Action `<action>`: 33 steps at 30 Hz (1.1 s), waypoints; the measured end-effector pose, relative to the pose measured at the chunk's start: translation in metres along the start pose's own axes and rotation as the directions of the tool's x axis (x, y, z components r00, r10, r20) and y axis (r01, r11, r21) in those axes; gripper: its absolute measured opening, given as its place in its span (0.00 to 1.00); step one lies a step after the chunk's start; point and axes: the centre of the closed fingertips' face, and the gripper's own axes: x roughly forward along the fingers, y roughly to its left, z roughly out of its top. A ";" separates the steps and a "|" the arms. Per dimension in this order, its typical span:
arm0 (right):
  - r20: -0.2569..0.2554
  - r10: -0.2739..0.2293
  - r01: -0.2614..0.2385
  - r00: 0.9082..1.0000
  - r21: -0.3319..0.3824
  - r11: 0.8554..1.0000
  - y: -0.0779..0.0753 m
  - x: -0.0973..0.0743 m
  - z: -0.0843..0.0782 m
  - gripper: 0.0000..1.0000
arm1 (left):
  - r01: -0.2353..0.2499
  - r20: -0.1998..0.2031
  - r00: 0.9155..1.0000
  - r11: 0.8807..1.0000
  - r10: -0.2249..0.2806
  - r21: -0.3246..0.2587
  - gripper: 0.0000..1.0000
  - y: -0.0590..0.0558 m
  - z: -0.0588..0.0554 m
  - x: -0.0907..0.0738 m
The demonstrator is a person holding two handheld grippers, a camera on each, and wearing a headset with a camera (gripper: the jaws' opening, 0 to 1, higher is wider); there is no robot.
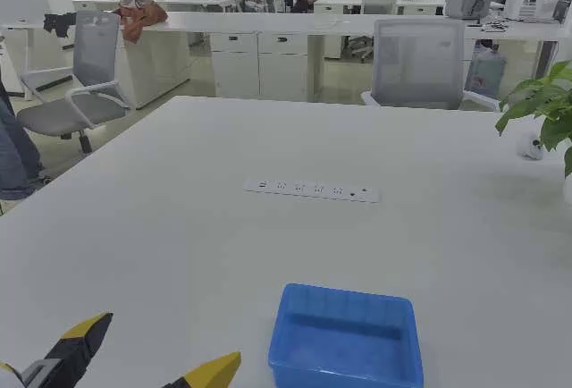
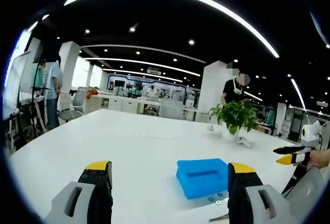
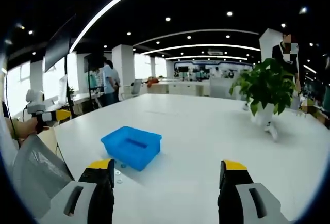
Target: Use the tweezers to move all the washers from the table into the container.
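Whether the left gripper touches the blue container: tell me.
Apart. The head view shows bare table between the left gripper and the blue container.

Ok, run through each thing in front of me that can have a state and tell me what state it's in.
Left gripper: open, holding nothing.
Right gripper: open, holding nothing.
Blue container: upright, open-topped, looks empty.
Washers: loose on the table beside the container.
Tweezers: apparently lying flat on the table, not picked up.
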 end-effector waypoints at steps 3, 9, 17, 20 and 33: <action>-0.003 -0.002 0.002 1.000 -0.002 1.000 0.000 0.000 0.000 0.82 | 0.008 -0.010 1.000 1.000 -0.008 -0.001 0.93 -0.001 -0.002 0.000; -0.007 -0.001 0.001 1.000 0.002 1.000 0.001 0.000 -0.001 0.81 | 0.005 -0.014 1.000 1.000 -0.005 0.006 0.93 -0.001 -0.003 0.001; -0.009 0.003 -0.003 1.000 -0.002 1.000 0.002 0.000 -0.001 0.81 | 0.004 -0.023 1.000 1.000 -0.004 0.010 0.92 -0.001 -0.005 0.001; -0.010 0.001 -0.001 1.000 -0.005 1.000 0.002 0.000 -0.001 0.81 | 0.011 -0.028 1.000 1.000 -0.011 0.010 0.92 -0.002 -0.006 0.002; -0.012 -0.005 0.005 1.000 0.000 1.000 -0.003 0.000 -0.004 0.81 | 0.018 -0.051 0.999 1.000 -0.016 0.024 0.92 -0.003 -0.010 0.002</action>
